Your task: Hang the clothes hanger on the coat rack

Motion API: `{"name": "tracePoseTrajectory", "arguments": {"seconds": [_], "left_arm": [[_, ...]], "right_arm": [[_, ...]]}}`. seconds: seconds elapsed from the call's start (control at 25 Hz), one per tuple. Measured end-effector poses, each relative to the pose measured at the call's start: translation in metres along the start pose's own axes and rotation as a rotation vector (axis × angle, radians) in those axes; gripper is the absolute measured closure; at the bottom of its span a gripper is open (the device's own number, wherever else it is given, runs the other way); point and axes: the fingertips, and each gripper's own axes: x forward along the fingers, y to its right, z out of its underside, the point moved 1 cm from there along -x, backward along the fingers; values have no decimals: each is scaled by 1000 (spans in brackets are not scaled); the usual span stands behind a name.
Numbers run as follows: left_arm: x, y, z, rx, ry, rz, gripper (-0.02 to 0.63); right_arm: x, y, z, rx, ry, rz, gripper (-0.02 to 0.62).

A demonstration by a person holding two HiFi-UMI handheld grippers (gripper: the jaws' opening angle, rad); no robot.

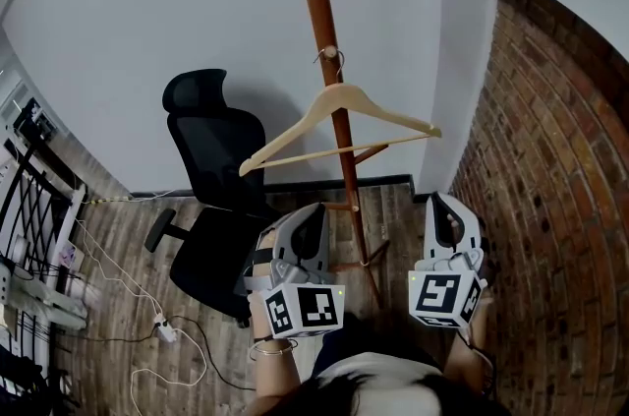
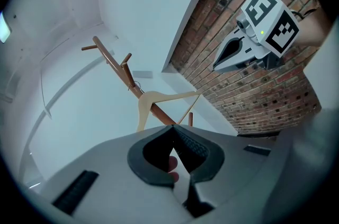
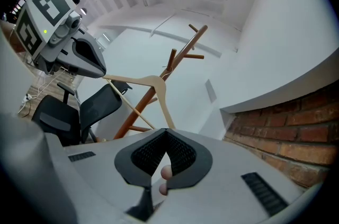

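A pale wooden clothes hanger [image 1: 339,99] hangs by its hook from a peg on the brown wooden coat rack [image 1: 316,1]. It shows again in the left gripper view [image 2: 159,97] and the right gripper view [image 3: 154,84]. My left gripper [image 1: 316,209] is held below the hanger, just left of the pole, its jaws shut with nothing between them [image 2: 172,126]. My right gripper [image 1: 442,200] stays to the right of the pole, also shut and empty [image 3: 167,130]. Neither one touches the hanger.
A black office chair [image 1: 216,198] stands left of the rack, close to my left gripper. A brick wall [image 1: 550,158] runs along the right side. Cables and a power strip [image 1: 162,330] lie on the wooden floor, with a metal shelf [image 1: 29,208] at far left.
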Motion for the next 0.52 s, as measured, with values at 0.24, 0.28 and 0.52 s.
{"name": "tracePoseTrajectory", "arguments": {"seconds": [0.24,0.28,0.52], "left_arm": [[0,0,-1,-25,-6,-1,595],[0,-1,-1,-26,-5,0,595],[2,6,3,11,0,21,595]], "right_arm": [[0,-1,0,13,6,-9,560],[0,-1,-1,15,8,-10,560],[0,-3,2,-2,6,-21,560]]}}
